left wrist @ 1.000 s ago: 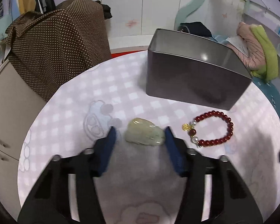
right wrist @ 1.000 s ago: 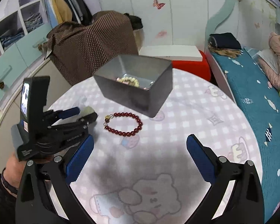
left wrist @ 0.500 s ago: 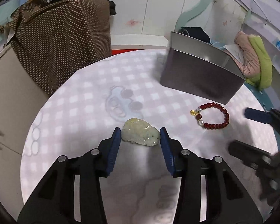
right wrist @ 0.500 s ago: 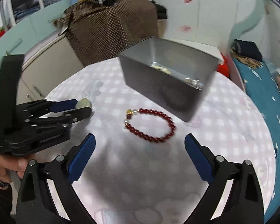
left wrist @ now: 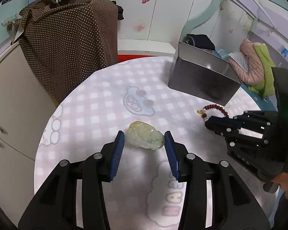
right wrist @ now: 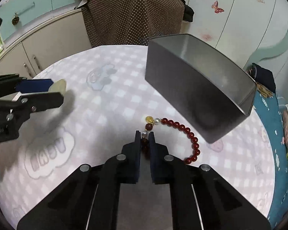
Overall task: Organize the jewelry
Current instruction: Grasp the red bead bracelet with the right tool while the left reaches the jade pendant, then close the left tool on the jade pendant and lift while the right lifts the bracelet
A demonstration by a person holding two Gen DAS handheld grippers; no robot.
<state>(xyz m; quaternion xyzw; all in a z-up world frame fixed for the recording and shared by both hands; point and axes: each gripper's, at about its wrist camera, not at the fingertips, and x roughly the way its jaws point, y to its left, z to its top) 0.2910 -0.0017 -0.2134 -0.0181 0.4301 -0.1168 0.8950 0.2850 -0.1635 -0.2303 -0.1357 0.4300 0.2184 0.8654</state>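
While the right gripper (right wrist: 144, 134) pinches the near end of the red bead bracelet (right wrist: 179, 129), its pads nearly together on a dark bead, the rest of the strand curves over the counter (right wrist: 109, 103) just in front of the grey metal tin (right wrist: 197, 88). Well to the left of the tin, the left gripper (left wrist: 144, 140) brackets the pale green jade carving (left wrist: 145, 138) (pads beside its ends, contact unclear), which appears to rest on the checked cloth

Black tongs (left wrist: 144, 140), ribbed blue pads (left wrist: 118, 151), silver screws
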